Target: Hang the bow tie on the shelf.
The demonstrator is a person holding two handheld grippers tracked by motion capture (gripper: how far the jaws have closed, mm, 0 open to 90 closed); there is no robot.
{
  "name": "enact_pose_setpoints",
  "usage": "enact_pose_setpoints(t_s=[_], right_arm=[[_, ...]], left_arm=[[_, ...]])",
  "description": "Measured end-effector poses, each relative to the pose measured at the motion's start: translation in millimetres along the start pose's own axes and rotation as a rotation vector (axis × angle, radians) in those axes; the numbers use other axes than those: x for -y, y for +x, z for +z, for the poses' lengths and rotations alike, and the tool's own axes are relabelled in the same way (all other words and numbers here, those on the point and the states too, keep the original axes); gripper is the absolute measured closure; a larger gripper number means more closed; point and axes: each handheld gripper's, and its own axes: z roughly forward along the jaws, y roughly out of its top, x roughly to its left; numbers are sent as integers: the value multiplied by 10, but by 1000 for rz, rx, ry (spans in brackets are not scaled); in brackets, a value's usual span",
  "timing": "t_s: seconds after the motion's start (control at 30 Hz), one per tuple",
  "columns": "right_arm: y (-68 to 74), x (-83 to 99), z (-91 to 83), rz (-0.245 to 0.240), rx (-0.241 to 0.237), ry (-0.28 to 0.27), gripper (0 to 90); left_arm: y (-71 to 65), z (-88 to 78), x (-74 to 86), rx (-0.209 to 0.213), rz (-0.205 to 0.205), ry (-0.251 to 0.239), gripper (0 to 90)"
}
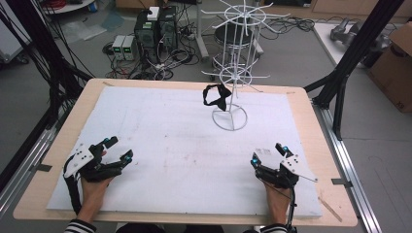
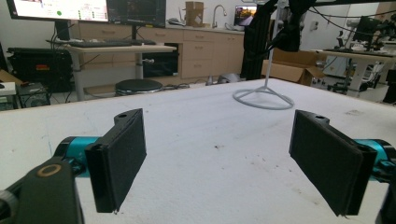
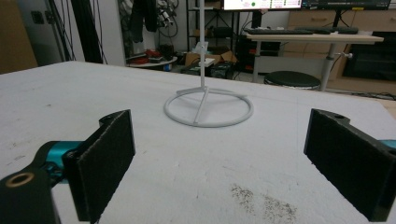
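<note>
Hanging black item (image 1: 216, 97), unclear.

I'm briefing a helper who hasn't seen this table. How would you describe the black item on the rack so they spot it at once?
Start at the white mat covering the wooden table, then find the white wire rack standing at its far middle. On the rack's lower tier, left side, hangs a black bow tie: the one dark, soft thing on the bare white hooks.

Matt white sheet (image 1: 160, 141) covers a wooden table (image 1: 311, 126); white-coated wire rack (image 1: 233, 73).
</note>
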Motion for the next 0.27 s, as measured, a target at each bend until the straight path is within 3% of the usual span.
enact_pose_setpoints(t_s=[0.27], right_arm=[[14,3,-5,-11,3,-2,78]], left_arm=[[2,-5,3,-8,0,-7,195]])
